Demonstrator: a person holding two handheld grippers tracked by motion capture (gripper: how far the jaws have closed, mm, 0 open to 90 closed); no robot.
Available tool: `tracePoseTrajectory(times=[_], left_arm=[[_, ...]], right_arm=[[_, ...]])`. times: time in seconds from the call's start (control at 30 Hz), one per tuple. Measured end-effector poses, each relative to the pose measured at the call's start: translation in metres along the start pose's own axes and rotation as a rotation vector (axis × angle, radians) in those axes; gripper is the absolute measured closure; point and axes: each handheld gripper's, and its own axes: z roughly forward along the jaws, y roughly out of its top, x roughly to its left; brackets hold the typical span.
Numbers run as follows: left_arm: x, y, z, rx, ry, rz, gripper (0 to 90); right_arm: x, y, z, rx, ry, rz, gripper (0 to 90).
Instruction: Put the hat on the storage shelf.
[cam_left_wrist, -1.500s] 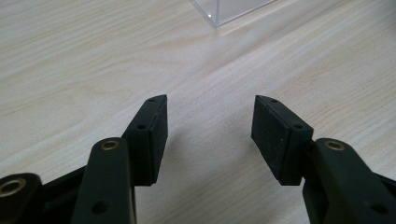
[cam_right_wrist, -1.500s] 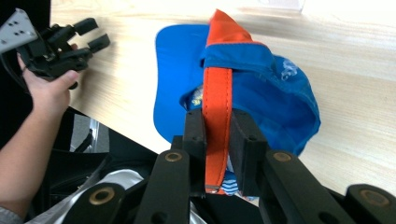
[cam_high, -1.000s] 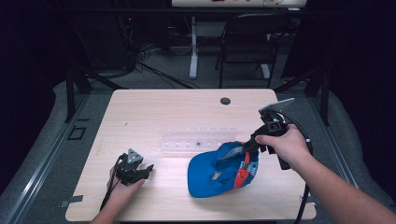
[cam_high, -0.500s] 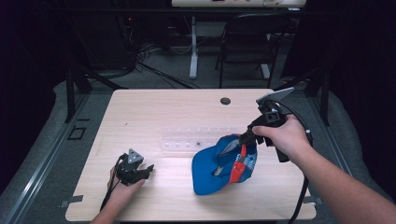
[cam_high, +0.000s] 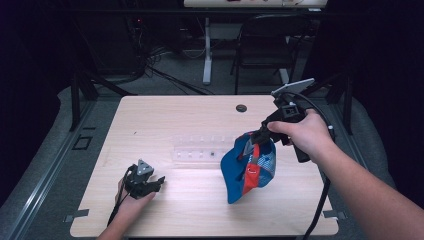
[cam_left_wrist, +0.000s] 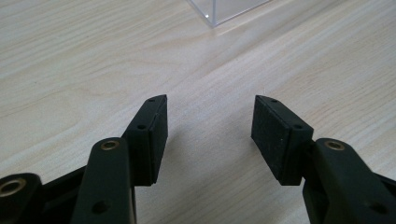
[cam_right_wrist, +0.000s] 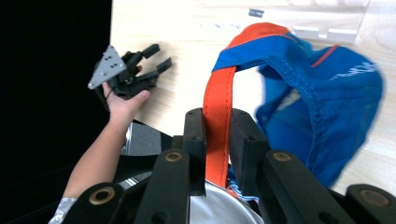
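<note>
A pale wood bench (cam_high: 200, 120) with a small dark round grommet (cam_high: 241, 107) near its far edge stands on grey floor (cam_high: 45, 165). Beyond it the room is dark: a black chair (cam_high: 260, 50), a white desk leg (cam_high: 207, 50), and tangled cables (cam_high: 160, 70) on the floor.

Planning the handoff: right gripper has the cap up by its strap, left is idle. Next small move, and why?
Probably bring the left gripper toward the blue cap: its jaws stand open and empty over the table, while the right gripper is clamped on the orange strap, leaving the cap dangling unsupported.
</note>
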Motion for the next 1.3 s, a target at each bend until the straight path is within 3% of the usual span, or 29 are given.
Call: tracePoseTrajectory(times=[0.17,0.23,0.43,0.73,1.03,1.3], left_arm=[[-0.001,0.000,0.001,-0.002,0.001,0.005,45.9],[-0.001,0.000,0.000,0.001,-0.002,0.006,45.9],[-0.002,0.000,0.001,-0.004,0.001,0.007,45.9],[-0.002,0.000,0.001,-0.005,-0.001,0.008,45.9],[-0.002,0.000,0.000,-0.005,-0.004,0.007,45.9],[-0.003,0.001,0.000,-0.008,-0.010,0.007,45.9]], right_arm=[[0.003,-0.002,-0.014,-0.018,0.020,-0.025,78.0],[0.003,-0.002,-0.018,-0.041,0.034,-0.003,78.0],[-0.002,0.002,-0.028,-0.039,0.055,0.011,78.0],[0.000,0.008,-0.027,-0.039,0.071,0.019,78.0],[0.010,0.023,-0.043,-0.072,0.075,0.024,78.0],[0.013,0.037,-0.046,-0.091,0.102,0.022,77.9]])
